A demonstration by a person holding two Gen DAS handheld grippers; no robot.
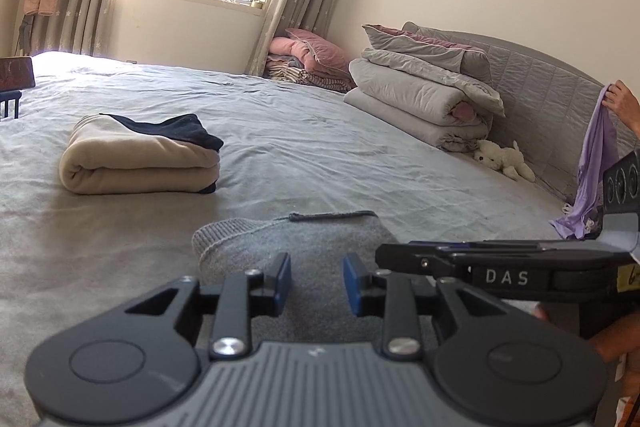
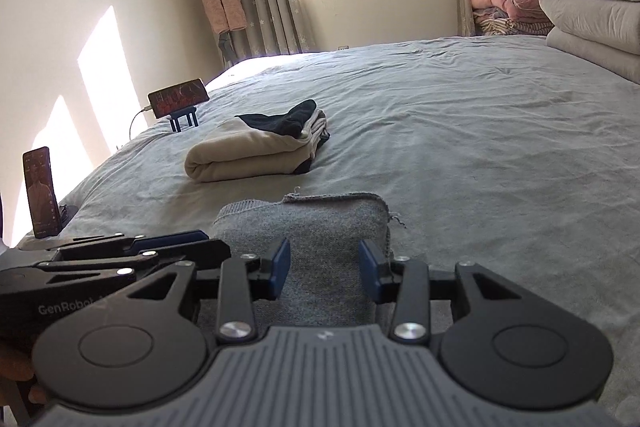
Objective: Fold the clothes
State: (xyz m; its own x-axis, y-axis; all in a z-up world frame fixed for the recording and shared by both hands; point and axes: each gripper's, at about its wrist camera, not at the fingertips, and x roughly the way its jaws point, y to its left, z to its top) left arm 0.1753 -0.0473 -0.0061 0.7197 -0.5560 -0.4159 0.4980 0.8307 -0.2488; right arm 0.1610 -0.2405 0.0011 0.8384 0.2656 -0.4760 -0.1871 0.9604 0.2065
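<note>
A folded grey knit garment (image 1: 296,247) lies on the bed just ahead of both grippers; it also shows in the right wrist view (image 2: 316,227). My left gripper (image 1: 316,283) is open and empty just above its near edge. My right gripper (image 2: 326,269) is open and empty over the same garment, and it shows side-on in the left wrist view (image 1: 480,263). A folded beige and dark garment (image 1: 136,155) lies further back on the left, also seen in the right wrist view (image 2: 260,147).
The grey bedsheet (image 1: 320,147) covers a wide bed. Folded grey quilts (image 1: 424,91) and pink bedding (image 1: 308,59) are stacked by the headboard, with a white plush toy (image 1: 504,159). Another person's hand holds a purple garment (image 1: 596,163) at the right. Two phones on stands (image 2: 178,99) (image 2: 40,191) sit at the left edge.
</note>
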